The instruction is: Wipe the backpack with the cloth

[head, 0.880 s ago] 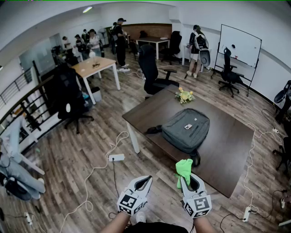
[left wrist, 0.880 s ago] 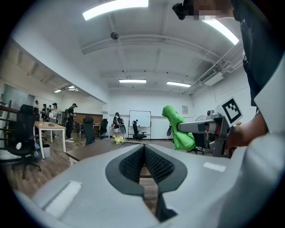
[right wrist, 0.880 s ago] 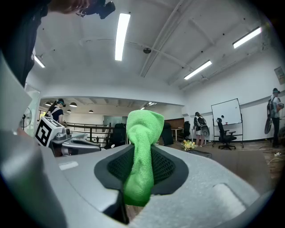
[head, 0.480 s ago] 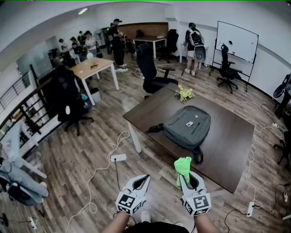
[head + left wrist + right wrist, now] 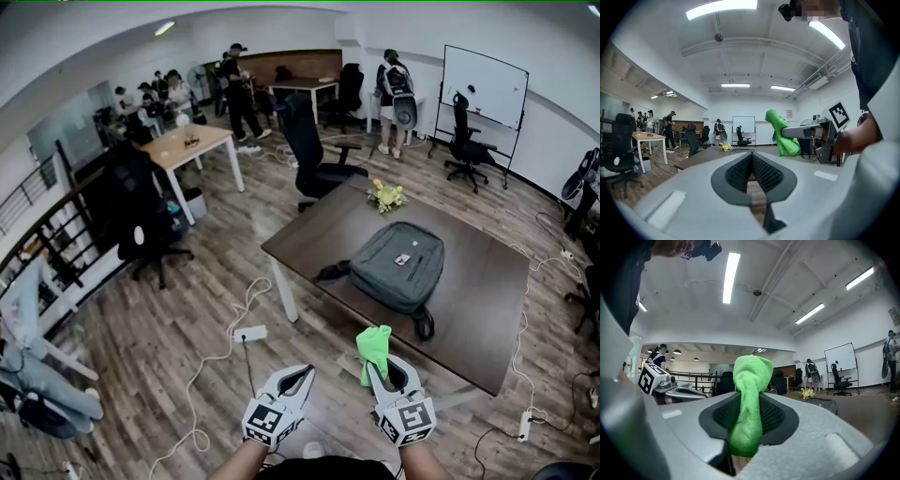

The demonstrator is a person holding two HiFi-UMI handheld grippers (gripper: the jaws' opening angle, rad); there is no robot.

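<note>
Nothing wiped yet: the right gripper (image 5: 391, 373) clamps the fuzzy bright-green cloth (image 5: 374, 345), the left gripper (image 5: 292, 380) is closed and empty, and the grey fabric backpack (image 5: 398, 266) lies well apart.

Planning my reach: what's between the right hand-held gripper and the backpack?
In the head view, only bare table separates backpack and cloth in right hand-held gripper.

The cloth (image 5: 749, 394) clamped in my right gripper (image 5: 387, 373) is green, fuzzy short-pile fabric. Gripper body: matt grey plastic. Pads (image 5: 777, 417): dark, ribbed, rubber-like. Backpack (image 5: 398, 265): matt grey woven fabric. Table (image 5: 478, 309): smooth dark wood, low sheen. Floor (image 5: 169, 319): wood-grain planks, satin.
</note>
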